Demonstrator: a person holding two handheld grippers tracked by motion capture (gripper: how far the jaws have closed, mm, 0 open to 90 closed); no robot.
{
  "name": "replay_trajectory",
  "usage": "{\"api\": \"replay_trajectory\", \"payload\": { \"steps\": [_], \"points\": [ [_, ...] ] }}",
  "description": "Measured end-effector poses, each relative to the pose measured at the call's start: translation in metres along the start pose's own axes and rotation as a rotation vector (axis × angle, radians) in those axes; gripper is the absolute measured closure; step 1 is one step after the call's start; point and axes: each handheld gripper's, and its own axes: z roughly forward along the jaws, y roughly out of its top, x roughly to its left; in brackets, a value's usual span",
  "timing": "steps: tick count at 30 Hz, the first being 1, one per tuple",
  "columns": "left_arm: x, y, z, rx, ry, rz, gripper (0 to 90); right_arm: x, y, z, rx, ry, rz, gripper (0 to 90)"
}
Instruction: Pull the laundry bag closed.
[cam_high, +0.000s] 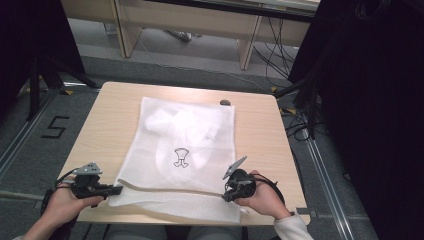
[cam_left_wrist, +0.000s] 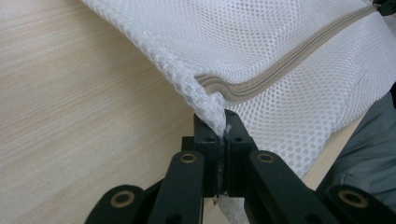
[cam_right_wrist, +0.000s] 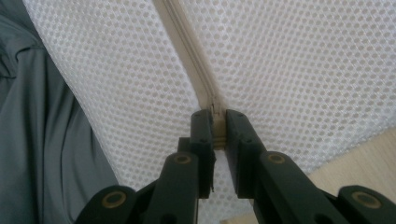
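Note:
A white mesh laundry bag (cam_high: 182, 150) lies flat on the wooden table (cam_high: 260, 135), with white cloth inside and a small black drawing on it. A beige zipper (cam_high: 170, 189) runs across its near end. My left gripper (cam_high: 118, 190) is shut on the bag's near left corner (cam_left_wrist: 215, 119), beside the zipper's end (cam_left_wrist: 219, 91). My right gripper (cam_high: 226, 196) is shut on the zipper pull (cam_right_wrist: 218, 125) at the right end of the zipper (cam_right_wrist: 187, 51). A hand holds each gripper at the table's near edge.
A small dark object (cam_high: 225, 102) sits near the table's far edge. Black stands and cables (cam_high: 300, 100) crowd the floor to the right, a tripod (cam_high: 40, 75) stands at the left. Grey trousers (cam_right_wrist: 37, 140) show below the table's near edge.

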Motion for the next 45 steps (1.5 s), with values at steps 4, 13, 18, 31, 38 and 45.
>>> {"api": "replay_trajectory", "payload": {
  "steps": [4,13,18,31,38,45],
  "points": [
    [0.0,0.0,0.0,-0.005,-0.001,-0.005,86.0,-0.001,-0.003,-0.002,0.003,-0.007,0.018,82.4],
    [0.0,0.0,0.0,-0.003,0.001,-0.002,86.0,-0.003,-0.01,-0.005,0.01,-0.015,0.035,82.3],
    [0.0,0.0,0.001,-0.005,-0.001,-0.006,85.9,-0.006,-0.017,-0.006,0.015,-0.037,0.053,82.4],
    [-0.001,0.0,0.0,0.021,-0.008,0.006,85.9,-0.009,-0.022,-0.009,0.016,-0.042,0.065,82.3],
    [-0.001,-0.002,0.004,0.021,-0.005,0.008,84.9,-0.009,-0.022,-0.006,0.021,-0.033,0.061,82.0],
    [0.0,-0.002,0.004,0.084,0.004,0.046,80.2,-0.009,-0.023,-0.004,0.004,-0.017,0.076,75.3]
  ]
}}
